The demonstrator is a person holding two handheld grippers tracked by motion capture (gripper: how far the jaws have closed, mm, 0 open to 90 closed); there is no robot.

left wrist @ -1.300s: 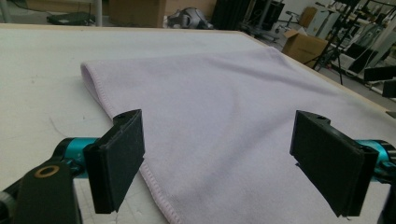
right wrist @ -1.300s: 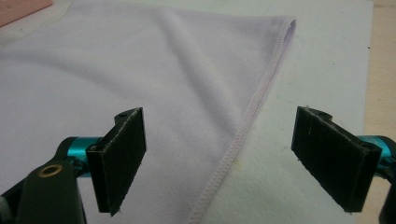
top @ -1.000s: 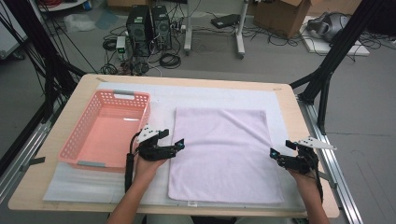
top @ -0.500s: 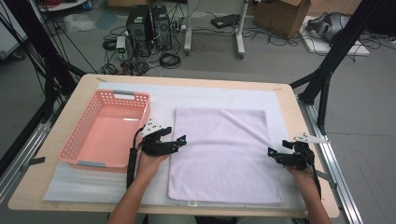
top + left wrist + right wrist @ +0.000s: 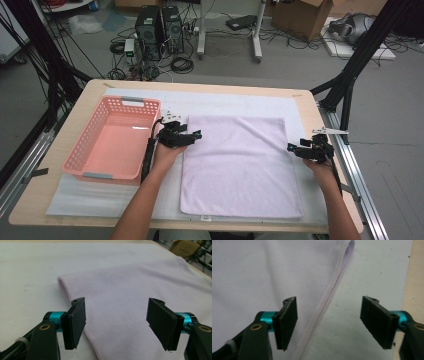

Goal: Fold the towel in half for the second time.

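Note:
A lavender towel lies flat on the white mat. My left gripper is at the towel's left edge, near its far corner, and points right. In the left gripper view the towel runs under and between the jaws of that gripper. Its jaws have just been closing, but the pads stand apart and do not press. My right gripper is at the towel's right edge and points left. Its jaws have also just been closing and straddle the hemmed edge of the towel without touching it.
A pink plastic basket stands on the left of the mat, close beside my left hand. The wooden table's right edge is just past my right gripper. Black frame legs rise at the right.
Both hands have slid away from the person along the towel's sides and a little inward, and the fingertips now sit at the towel's edges.

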